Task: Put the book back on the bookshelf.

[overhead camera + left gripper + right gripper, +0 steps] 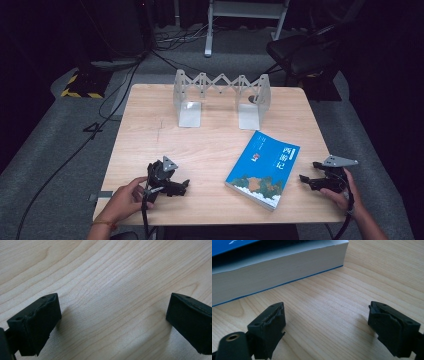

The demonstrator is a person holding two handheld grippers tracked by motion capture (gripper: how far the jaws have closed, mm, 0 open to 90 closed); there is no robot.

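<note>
Wooden table (200, 145): the blue book (263, 169) is lying flat, long axis slanting toward the far right. The right gripper (306, 171) is gaping wide beside it; the left gripper (186, 187) is gaping too, both empty.

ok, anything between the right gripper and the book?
Nothing visible. The right gripper sits apart from the book with jaws open, and the bare table lies between them.

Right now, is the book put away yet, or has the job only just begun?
Only just begun. The blue book lies flat on the table, and the folding bookstand behind it holds nothing. Both the left claw and the right claw are open; the right one faces the book's page edge. Lifting and shelving remain.
</note>
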